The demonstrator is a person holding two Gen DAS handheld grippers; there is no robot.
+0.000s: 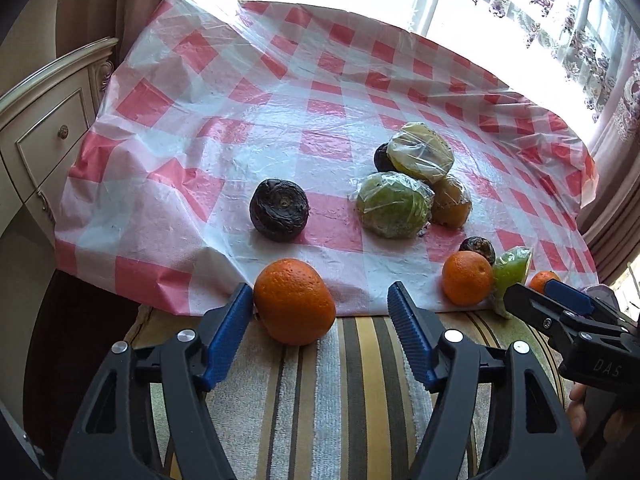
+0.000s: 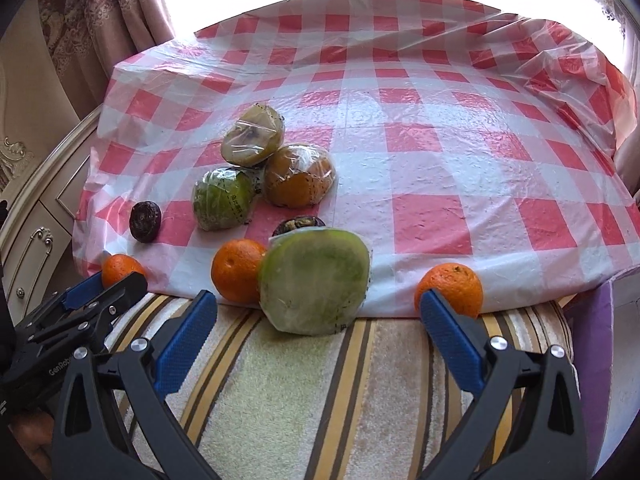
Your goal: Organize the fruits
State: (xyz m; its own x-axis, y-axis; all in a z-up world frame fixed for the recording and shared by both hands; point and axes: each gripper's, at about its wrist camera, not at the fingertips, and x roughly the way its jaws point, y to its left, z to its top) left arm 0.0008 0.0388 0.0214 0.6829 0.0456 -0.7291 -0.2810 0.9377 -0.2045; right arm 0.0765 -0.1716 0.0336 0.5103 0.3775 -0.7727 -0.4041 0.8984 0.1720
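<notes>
My left gripper (image 1: 320,298) is open; an orange (image 1: 295,301) lies between its jaws, close to the left finger, at the edge of the checked cloth (image 1: 240,120). My right gripper (image 2: 316,308) is open around a wrapped green fruit (image 2: 316,280) that stands on the striped towel (image 2: 304,392). A second orange (image 2: 238,270) touches that fruit on its left, a third orange (image 2: 450,284) sits by the right finger. A pile of wrapped fruits (image 1: 412,184) and dark fruits (image 1: 279,207) lies on the cloth.
A cream cabinet with drawers (image 1: 48,120) stands at the left. Curtains and a bright window (image 1: 520,20) are behind the table. The right gripper shows in the left wrist view (image 1: 560,308), low at the right edge.
</notes>
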